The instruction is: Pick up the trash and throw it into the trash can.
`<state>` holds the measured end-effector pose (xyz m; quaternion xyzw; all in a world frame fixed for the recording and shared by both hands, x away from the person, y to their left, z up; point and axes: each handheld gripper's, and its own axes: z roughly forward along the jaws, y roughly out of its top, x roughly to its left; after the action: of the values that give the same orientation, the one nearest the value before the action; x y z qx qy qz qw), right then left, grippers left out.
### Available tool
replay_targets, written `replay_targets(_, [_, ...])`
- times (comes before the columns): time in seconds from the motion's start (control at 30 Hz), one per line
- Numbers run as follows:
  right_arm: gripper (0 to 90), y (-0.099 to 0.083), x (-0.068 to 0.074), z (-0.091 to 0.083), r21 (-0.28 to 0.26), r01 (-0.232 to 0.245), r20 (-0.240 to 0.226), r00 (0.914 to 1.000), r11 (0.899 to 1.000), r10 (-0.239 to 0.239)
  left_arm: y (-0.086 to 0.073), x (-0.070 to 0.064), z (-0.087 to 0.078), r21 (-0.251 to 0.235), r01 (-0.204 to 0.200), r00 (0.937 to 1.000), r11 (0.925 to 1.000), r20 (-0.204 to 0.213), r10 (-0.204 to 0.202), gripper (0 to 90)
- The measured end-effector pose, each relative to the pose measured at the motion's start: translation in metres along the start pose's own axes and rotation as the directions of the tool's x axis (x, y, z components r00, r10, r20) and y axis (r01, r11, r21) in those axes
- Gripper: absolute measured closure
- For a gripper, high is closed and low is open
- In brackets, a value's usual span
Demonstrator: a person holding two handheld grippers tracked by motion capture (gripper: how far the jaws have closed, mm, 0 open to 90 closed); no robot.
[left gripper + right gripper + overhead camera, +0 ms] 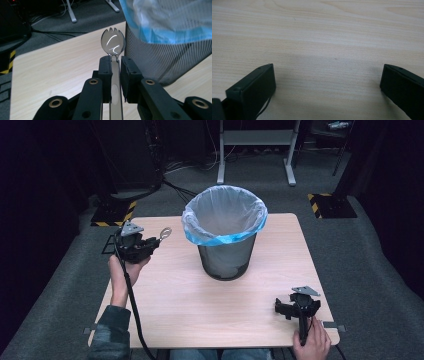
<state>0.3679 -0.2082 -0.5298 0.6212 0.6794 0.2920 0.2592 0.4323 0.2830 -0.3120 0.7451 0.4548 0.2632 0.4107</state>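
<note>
Left gripper (115, 75) clenched on spork (113, 45) | right gripper (327, 87) released, on surface (317, 32) | spork best lifted over bin (225, 215) rim before release.

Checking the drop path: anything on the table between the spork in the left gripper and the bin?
Nothing. In the high view, bare tabletop separates the spork from the mesh bin; the left gripper view agrees.

right gripper (328, 86) low over pale wood-grain worktop (319, 37), 2 black jaws spread wide, nothing held between.
</note>
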Motion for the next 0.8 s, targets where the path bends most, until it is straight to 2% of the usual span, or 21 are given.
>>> replay_targets(0.3, [0.0, 0.000, 0.000, 0.000, 0.000, 0.000, 0.000, 1.0000, 1.000, 0.000, 0.029, 0.002, -0.010, -0.029, -0.013, 0.9999, 0.9995, -0.009, 0.013, 79.2])
replay_targets(0.37, [0.0, 0.000, 0.000, 0.000, 0.000, 0.000, 0.000, 1.0000, 1.000, 0.000, 0.038, -0.002, -0.012, -0.037, -0.024, 0.9997, 0.9990, -0.006, 0.024, 79.2])
replay_targets(0.47, [0.0, 0.000, 0.000, 0.000, 0.000, 0.000, 0.000, 1.0000, 1.000, 0.000, 0.043, -0.004, -0.012, -0.037, -0.032, 0.9995, 0.9988, -0.005, 0.032, 79.2])
replay_targets(0.6, [0.0, 0.000, 0.000, 0.000, 0.000, -0.001, 0.001, 1.0000, 1.000, 0.001, 0.052, -0.007, -0.012, -0.053, -0.020, 0.9997, 0.9984, 0.012, 0.020, 79.2])
replay_targets(0.8, [0.0, 0.000, 0.000, 0.000, 0.000, -0.001, 0.001, 1.0000, 1.000, 0.001, 0.070, -0.017, -0.009, -0.061, -0.040, 0.9987, 0.9973, 0.029, 0.042, 79.2])
